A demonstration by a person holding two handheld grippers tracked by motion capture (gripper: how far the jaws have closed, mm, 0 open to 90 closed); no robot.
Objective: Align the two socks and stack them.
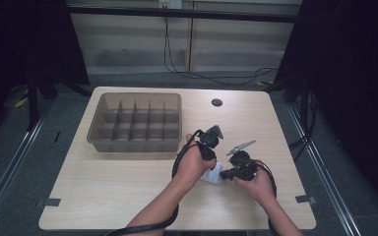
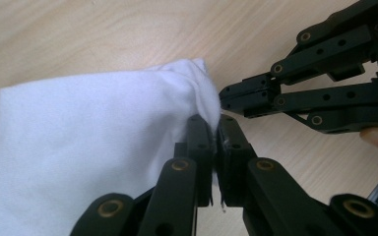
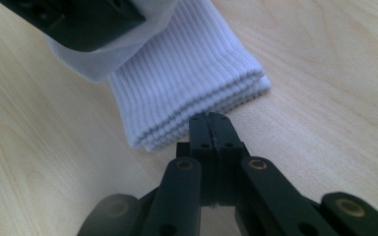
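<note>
The folded white sock (image 1: 212,174) lies on the near right of the table (image 1: 103,182), the left gripper (image 2: 215,129) pinching a thin fold, apparently to lift it, while the right gripper (image 3: 209,120) waits beside its ribbed cuff (jaws closed, empty), the divided tray (image 1: 135,143) far left.

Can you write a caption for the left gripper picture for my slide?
Left gripper pinches a corner of the white cloth on the table.

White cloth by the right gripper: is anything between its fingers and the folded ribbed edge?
Nothing visible. The right gripper, shut with nothing between its fingers, faces the white cloth with bare table around. The left gripper pinches another corner.
</note>
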